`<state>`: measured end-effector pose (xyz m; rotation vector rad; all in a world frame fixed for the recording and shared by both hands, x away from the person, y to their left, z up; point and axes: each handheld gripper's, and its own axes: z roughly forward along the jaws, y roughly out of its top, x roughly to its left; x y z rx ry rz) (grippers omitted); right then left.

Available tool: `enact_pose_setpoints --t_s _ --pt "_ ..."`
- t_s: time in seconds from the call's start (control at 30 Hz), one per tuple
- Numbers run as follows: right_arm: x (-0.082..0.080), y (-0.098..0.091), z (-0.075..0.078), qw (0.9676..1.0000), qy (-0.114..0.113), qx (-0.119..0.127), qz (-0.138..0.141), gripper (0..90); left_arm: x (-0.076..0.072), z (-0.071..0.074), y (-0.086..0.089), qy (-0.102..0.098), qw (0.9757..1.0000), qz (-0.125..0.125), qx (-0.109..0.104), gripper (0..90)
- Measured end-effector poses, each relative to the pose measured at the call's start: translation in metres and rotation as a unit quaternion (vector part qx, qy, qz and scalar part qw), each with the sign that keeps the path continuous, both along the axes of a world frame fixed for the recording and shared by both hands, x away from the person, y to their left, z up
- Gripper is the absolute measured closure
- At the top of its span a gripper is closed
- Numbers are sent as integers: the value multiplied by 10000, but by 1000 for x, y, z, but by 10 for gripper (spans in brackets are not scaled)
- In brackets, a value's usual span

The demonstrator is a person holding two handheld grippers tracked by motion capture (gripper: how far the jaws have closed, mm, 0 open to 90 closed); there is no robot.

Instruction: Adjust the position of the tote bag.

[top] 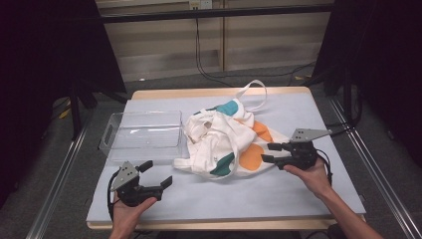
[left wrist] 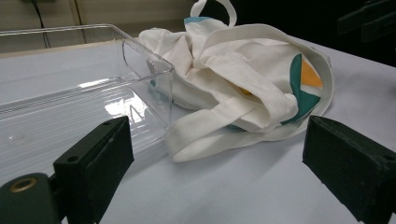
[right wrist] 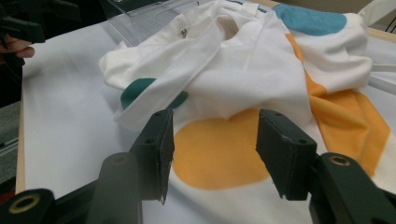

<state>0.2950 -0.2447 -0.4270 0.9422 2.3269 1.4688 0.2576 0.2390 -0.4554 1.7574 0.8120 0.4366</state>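
Between the right gripper's two black pads lies the orange disc printed on the crumpled tote bag, jaws about half open and gripping nothing as yet: cloth under and ahead of the pads, no fold pinched. Probably narrowed this far to fit a single layer of fabric at the bag's near edge rather than a whole bunch. In the high view, tips of that gripper sit just at the bag's right-hand border, pointing inward across it, held low and nearly level, which suits sliding onto a flat hem.

Ahead of the left gripper's pads, spread wide and empty, rests a white strap loop of the bag, a little beyond the fingertips and not touching them. Off toward the left pad stands a clear plastic tray, its corner wall just beside the bunched cloth. Seen from above, this gripper waits short of the bag's lower left corner, likely parked open so as to take the opposite side once the right has a hold. Heaped, handles tangled on top, and so in need of two grips to spread or lift cleanly. Underneath, a pale grey table mat.
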Motion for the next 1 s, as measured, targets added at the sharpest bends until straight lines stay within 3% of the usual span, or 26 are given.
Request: enact_pose_setpoints --t_s 0.2,0.27,0.37,0.57,0.77,1.0 --pt "18 9 3 9998 143 46 134 466 2 2 0 2 10000 -71 -33 81" --pt "24 12 5 9997 182 -12 182 466 1 2 -1 -24 10000 -68 36 77" --pt "36 17 10 9992 242 -101 312 469 3 1 -1 36 9999 -111 -23 73" --pt "57 26 20 9985 255 -150 469 493 0 3 -1 -32 10000 -65 24 74" --pt "64 37 27 9971 129 -282 700 506 -3 3 -2 -41 9998 -207 56 75" --pt "86 46 34 9954 236 -483 792 510 -8 4 0 -103 9998 -163 101 77"
